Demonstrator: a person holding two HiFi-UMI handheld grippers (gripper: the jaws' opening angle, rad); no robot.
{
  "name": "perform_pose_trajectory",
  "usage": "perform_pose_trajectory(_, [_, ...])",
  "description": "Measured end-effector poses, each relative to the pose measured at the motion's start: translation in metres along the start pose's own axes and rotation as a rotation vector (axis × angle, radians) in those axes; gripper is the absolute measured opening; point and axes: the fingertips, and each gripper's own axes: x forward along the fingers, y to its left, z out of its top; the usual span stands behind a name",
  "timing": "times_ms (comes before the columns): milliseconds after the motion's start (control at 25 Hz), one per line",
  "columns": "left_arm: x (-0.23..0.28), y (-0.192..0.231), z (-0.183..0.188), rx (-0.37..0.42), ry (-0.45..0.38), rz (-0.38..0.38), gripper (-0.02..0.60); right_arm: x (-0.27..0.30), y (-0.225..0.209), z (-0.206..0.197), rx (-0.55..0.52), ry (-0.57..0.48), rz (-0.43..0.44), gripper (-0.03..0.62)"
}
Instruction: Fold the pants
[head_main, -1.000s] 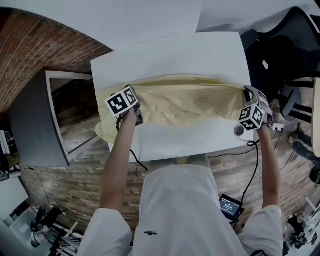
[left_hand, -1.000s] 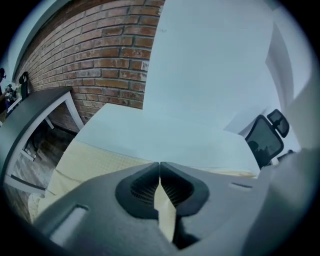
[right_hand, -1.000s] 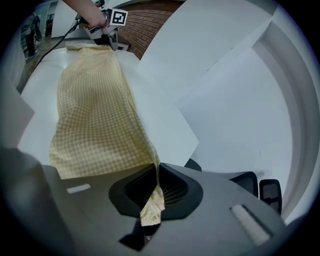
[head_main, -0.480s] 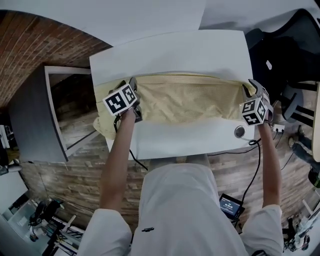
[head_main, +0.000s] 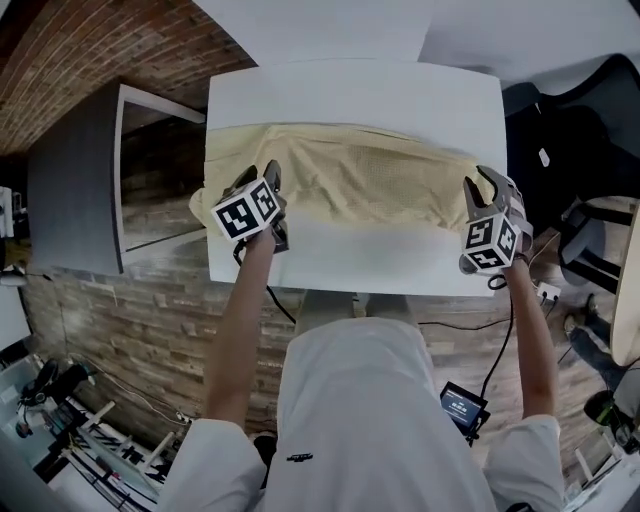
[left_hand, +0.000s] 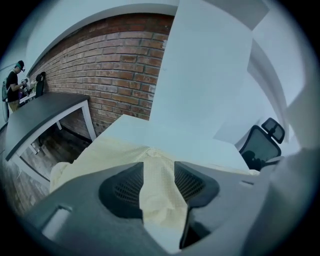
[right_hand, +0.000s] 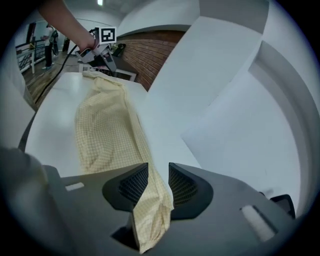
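Pale yellow checked pants (head_main: 350, 180) lie stretched as a long band across the white table (head_main: 350, 95), their left end drooping over the table's edge. My left gripper (head_main: 256, 180) hovers at that left end and its jaws have just been opening; in the left gripper view the pants (left_hand: 100, 155) run loosely through the left gripper (left_hand: 159, 175). My right gripper (head_main: 485, 187) is at the right end. Its jaws opened and have just closed in a little. A fold of the pants (right_hand: 105, 130) hangs slack in the right gripper (right_hand: 159, 182), clear of one pad.
A dark desk (head_main: 70, 170) stands left of the table before a brick wall (left_hand: 100, 60). Black office chairs (head_main: 590, 130) crowd the right side. A cable and a small device (head_main: 462, 408) lie on the wooden floor near the person's legs.
Both grippers were shut on the pants' near edge and now stand open. They have lifted and drawn back toward me, leaving the fabric lying on the table.
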Motion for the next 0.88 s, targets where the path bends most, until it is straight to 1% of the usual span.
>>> perform_pose_trajectory(40, [-0.009,-0.001,-0.006,0.000,-0.006,0.001,0.195,-0.004,0.006,0.006,-0.013,-0.019,0.009,0.133])
perform_pose_trajectory(80, [-0.018,-0.002,-0.013,0.005,-0.012,-0.003,0.177,-0.008,0.011,0.011,-0.021,-0.036,0.015,0.125])
perform_pose_trajectory(200, [-0.041,-0.004,-0.026,0.046,-0.030,-0.014,0.132,-0.019,0.024,0.031,-0.020,-0.083,0.027,0.108])
perform_pose_trajectory(320, [-0.062,-0.003,-0.033,0.082,-0.065,0.004,0.083,-0.027,0.026,0.056,-0.026,-0.141,0.025,0.066])
perform_pose_trajectory(440, [-0.081,-0.007,-0.038,0.083,-0.107,0.016,0.005,-0.035,0.026,0.077,-0.041,-0.197,0.023,0.020])
perform_pose_trajectory(560, [-0.096,-0.012,-0.042,0.088,-0.130,0.005,0.005,-0.043,0.035,0.098,-0.050,-0.239,0.037,0.006])
perform_pose_trajectory(680, [-0.111,-0.010,-0.045,0.084,-0.155,0.009,0.005,-0.047,0.053,0.125,-0.063,-0.283,0.078,0.006])
perform_pose_trajectory(880, [-0.134,0.005,-0.048,0.031,-0.196,0.020,0.005,-0.044,0.095,0.167,-0.132,-0.343,0.172,0.005])
